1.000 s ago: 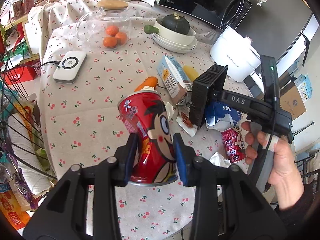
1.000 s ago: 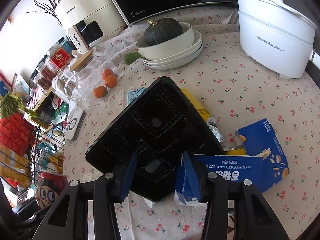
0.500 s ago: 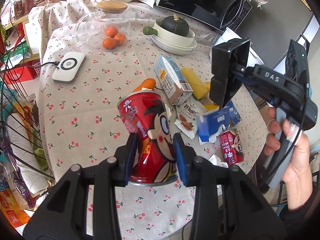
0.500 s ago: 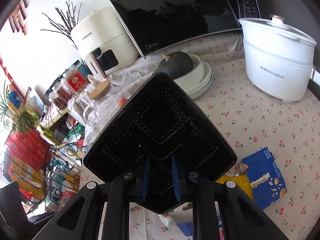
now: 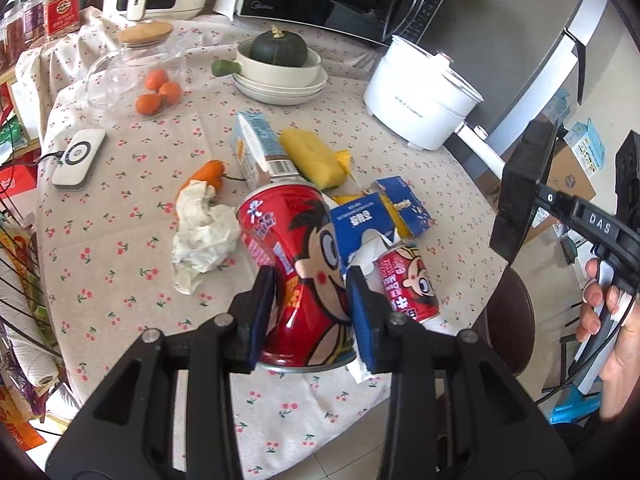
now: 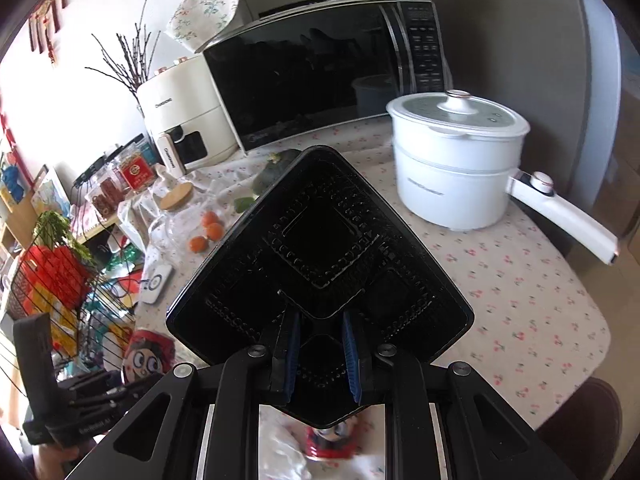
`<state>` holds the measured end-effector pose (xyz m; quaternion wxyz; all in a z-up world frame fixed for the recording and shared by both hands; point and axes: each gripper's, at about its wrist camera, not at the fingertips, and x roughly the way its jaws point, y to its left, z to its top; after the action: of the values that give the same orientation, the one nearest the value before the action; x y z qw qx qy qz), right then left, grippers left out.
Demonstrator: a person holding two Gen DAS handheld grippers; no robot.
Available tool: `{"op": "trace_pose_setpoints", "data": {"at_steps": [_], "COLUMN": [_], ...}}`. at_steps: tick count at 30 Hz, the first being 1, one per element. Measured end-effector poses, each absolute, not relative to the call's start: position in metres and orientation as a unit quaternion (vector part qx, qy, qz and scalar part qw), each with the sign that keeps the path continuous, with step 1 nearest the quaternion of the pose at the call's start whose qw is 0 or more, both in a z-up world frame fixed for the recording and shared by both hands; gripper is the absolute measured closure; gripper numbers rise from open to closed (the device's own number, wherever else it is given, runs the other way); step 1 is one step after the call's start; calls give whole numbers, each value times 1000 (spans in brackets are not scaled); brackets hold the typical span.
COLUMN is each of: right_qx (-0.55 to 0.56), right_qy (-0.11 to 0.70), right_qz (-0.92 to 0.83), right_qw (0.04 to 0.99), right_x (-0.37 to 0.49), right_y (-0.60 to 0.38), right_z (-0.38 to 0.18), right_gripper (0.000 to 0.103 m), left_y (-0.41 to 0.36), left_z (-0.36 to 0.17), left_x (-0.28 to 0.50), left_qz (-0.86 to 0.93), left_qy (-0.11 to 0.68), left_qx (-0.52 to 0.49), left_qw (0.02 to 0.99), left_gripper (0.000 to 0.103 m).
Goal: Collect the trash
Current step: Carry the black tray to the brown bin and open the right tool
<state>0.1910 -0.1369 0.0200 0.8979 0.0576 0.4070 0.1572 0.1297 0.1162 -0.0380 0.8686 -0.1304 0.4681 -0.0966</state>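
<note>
Left wrist view. The left gripper (image 5: 310, 314) sits at the lower centre of the frame, its blue pads pressed on both sides of a dented red can (image 5: 302, 276) with a cartoon face, which is held clear above the table (image 5: 120, 240). Nothing here shows a bin or bag, so I cannot tell where the can is bound. Much litter lies uncollected on the cherry-print cloth: a crumpled tissue (image 5: 202, 236) left of centre, a light blue carton (image 5: 258, 148) above it, a yellow wrapper (image 5: 312, 156) beside that, a torn blue box (image 5: 374, 216) right of centre, and a small red can (image 5: 408, 282) lying just right of the held one. At the right edge a hand (image 5: 608, 320) carries the right gripper, with a black tray (image 5: 520, 200) seen edge-on, off the table's side.

Right wrist view. The right gripper (image 6: 320, 350) occupies the lower centre, its jaws drawn close together and pinching one corner of the black tray (image 6: 320, 256), which stands lifted and fills the middle of the frame. The red can (image 6: 148, 354) shows at lower left.

Judgement: the task is at an early stage. Two items are in hand and none is seen deposited; at least five pieces remain on the table.
</note>
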Motion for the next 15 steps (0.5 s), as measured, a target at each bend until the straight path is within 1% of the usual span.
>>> {"op": "trace_pose_setpoints", "data": {"at_steps": [8, 11, 15], "right_qx": [66, 78, 101], "right_qy": [468, 482, 525], "right_qz": [57, 32, 4], "right_qw": [879, 872, 845], "right_x": [149, 136, 130], "right_y": [-242, -277, -319], "right_z": [-16, -36, -65], "right_gripper": [83, 83, 83], "left_y": [52, 29, -1], "left_z": [-44, -47, -52], "left_x": [130, 132, 134], "left_qz": [-146, -165, -184], "left_qy": [483, 488, 493], "left_qx": [-101, -87, -74], "left_qw": [857, 853, 847], "left_gripper": [64, 64, 64]}}
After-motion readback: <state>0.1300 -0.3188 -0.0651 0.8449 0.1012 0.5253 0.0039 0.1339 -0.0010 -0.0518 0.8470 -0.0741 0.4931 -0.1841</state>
